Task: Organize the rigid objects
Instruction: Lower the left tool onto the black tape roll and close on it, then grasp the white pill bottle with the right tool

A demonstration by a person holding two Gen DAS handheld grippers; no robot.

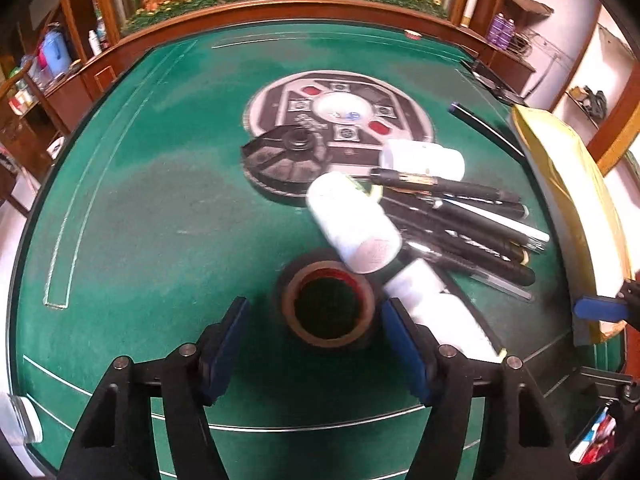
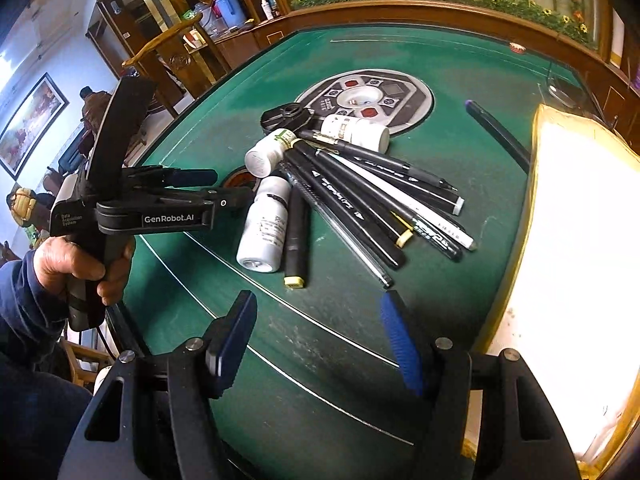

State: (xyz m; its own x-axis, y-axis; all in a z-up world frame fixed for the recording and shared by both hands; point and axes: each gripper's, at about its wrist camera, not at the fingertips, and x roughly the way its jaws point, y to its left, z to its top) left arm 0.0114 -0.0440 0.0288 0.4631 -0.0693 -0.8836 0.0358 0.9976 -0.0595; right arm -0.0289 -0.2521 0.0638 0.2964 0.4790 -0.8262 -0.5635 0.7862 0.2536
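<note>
You're working over matt green felt — worn and chalky in patches — framed by a glossy varnished wood rim. The white bottles look like smooth plastic; the pens are mostly matt black plastic. The tape roll seems to have a cardboard core. Your gripper pads are ribbed blue — probably rubber.

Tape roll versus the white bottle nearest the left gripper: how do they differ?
The tape roll is dark, ring-shaped and lies flat with its hole facing up; the white bottle is solid and lies on its side. The roll sits between the left gripper's open jaws; the bottle lies outside them. Both rest on the green table.
</note>
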